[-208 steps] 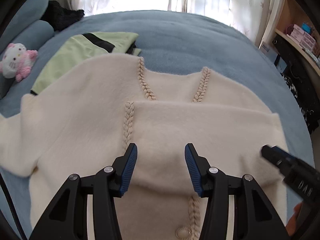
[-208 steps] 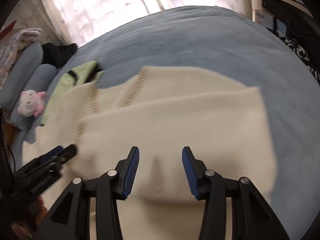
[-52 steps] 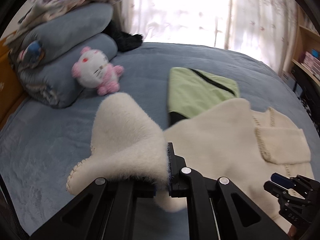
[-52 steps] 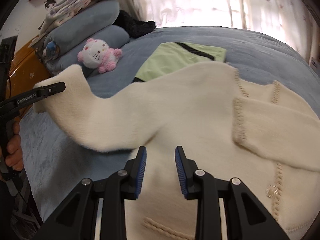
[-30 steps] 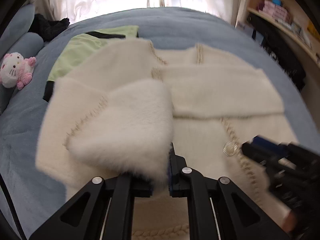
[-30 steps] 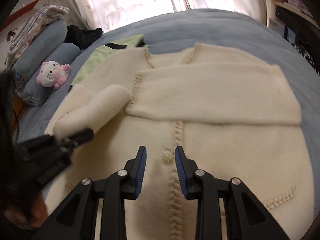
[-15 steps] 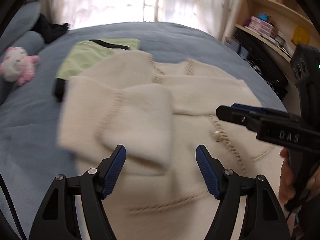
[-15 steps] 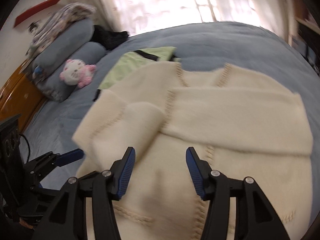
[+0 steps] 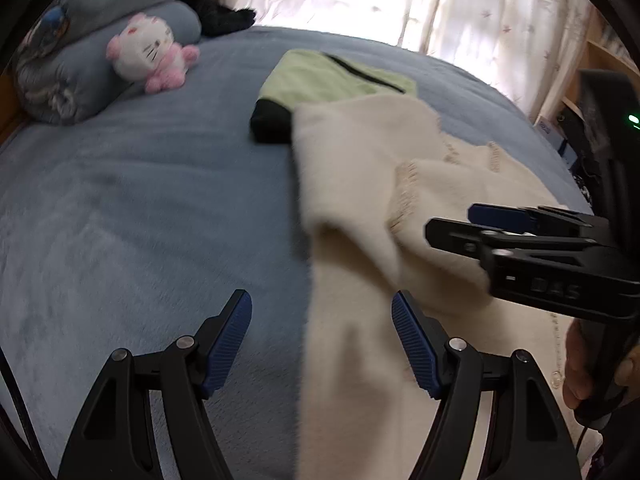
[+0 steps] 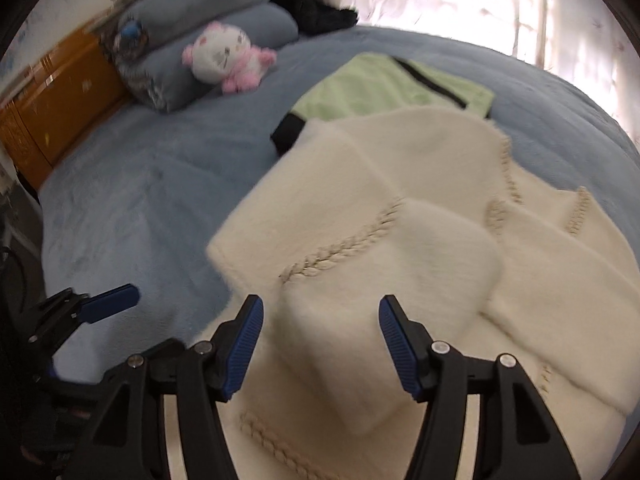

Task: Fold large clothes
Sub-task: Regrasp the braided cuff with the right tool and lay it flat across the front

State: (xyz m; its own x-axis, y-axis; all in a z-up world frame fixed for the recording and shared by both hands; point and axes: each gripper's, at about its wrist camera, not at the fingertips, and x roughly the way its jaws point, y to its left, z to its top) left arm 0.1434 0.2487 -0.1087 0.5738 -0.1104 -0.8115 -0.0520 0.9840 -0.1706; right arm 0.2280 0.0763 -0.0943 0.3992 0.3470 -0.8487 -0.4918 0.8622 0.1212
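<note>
A cream fluffy cardigan (image 10: 400,240) with braided trim lies spread on the blue bed, both sleeves folded across its front. In the left wrist view the cardigan (image 9: 360,208) runs up the middle. My left gripper (image 9: 322,328) is open and empty, hovering over the cardigan's left edge. My right gripper (image 10: 322,340) is open and empty just above the folded left sleeve. The right gripper also shows in the left wrist view (image 9: 500,224), over the sleeve. The left gripper's blue fingertip shows in the right wrist view (image 10: 112,302) at the lower left.
A folded green garment (image 10: 392,88) lies beyond the cardigan's shoulder. A pink and white plush cat (image 10: 224,56) leans on grey-blue pillows (image 10: 208,16) at the head of the bed. An orange wooden headboard (image 10: 52,100) stands at left. Shelves (image 9: 600,60) stand at right.
The left gripper carried the left sleeve across the cardigan's front and let it go. Both grippers opened and drew back toward the cardigan's left side.
</note>
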